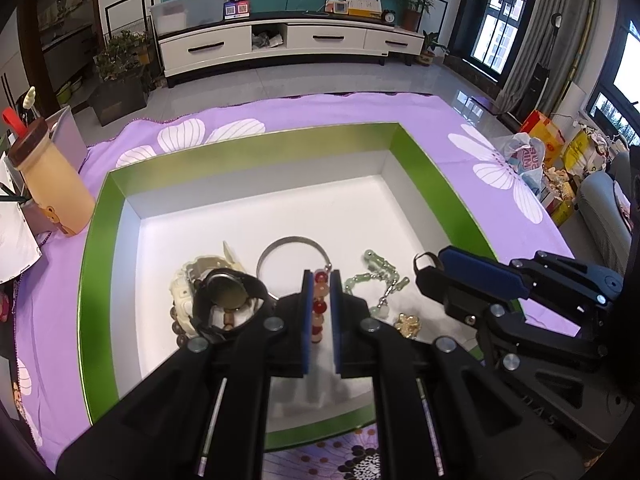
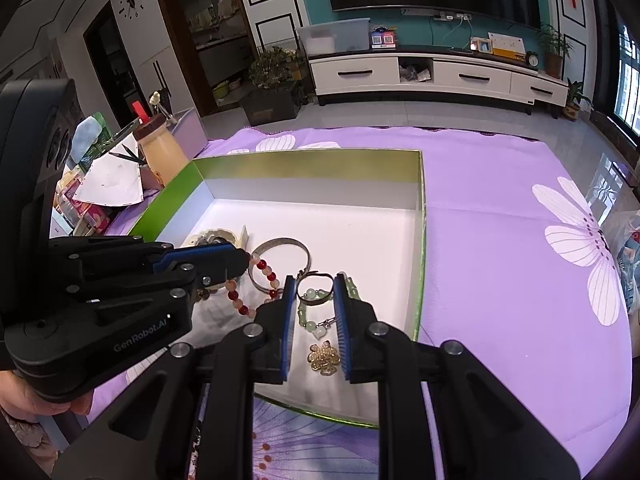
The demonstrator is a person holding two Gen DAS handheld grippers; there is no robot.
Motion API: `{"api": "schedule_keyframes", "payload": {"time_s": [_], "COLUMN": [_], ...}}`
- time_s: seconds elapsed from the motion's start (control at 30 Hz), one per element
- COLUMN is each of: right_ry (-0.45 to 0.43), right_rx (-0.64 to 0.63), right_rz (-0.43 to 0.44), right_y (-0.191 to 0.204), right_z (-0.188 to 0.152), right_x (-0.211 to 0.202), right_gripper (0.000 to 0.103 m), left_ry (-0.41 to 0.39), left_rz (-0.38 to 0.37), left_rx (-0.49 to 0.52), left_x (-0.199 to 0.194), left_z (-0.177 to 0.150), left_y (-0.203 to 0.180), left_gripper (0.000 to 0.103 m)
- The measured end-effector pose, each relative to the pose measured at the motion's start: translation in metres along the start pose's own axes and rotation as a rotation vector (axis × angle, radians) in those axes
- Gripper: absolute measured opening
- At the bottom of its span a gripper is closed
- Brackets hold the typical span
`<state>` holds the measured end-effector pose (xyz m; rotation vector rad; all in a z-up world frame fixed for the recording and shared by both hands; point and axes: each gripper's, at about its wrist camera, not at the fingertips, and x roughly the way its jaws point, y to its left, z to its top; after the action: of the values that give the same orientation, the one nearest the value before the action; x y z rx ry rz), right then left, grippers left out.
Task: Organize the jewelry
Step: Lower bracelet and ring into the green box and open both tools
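Though hard to follow where black gripper frames fill the lower edge of both views, can make out the near rim of the green box only in scraps below them. Cannot see the lower beads of the red-and-pink bead bracelet, lost between blue pads. Cannot tell whether its hanging loop touches the white box floor. Finds the left gripper pinched almost shut on that strand, pads pressing it from both sides. Just to its right, sees the right gripper closed narrowly on a thin ring, held across its tips above the box floor. Catches part of a hand at the lower left corner, cut off by the frame. Inside the box, beneath and beyond the fingers, notes a gold flower brooch, a pale green bead string, a silver bangle lying flat and a cream watch over some brown beads, largely covered. Under the box, spots a purple flowered cloth, with a beige bottle upright at its left edge. Farther off, makes out grey floor tiles, a white TV cabinet and a screen cropped by the top edge
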<state>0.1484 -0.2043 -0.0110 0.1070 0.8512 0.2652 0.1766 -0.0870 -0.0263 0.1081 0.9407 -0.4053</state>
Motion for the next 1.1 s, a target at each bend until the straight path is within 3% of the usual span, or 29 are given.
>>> {"api": "schedule_keyframes", "payload": {"time_s": [1.1], "right_ry": [0.027], "right_rx": [-0.007], "right_rz": [-0.029], "right_y": [0.001], "right_z": [-0.002], "right_x": [0.011], "right_gripper": [0.019], "left_ry": [0.016], "left_rz": [0.026], "left_rx": [0.009], "left_x": [0.009], "left_z": [-0.004], "left_y": [0.003], "left_gripper": [0.008]}}
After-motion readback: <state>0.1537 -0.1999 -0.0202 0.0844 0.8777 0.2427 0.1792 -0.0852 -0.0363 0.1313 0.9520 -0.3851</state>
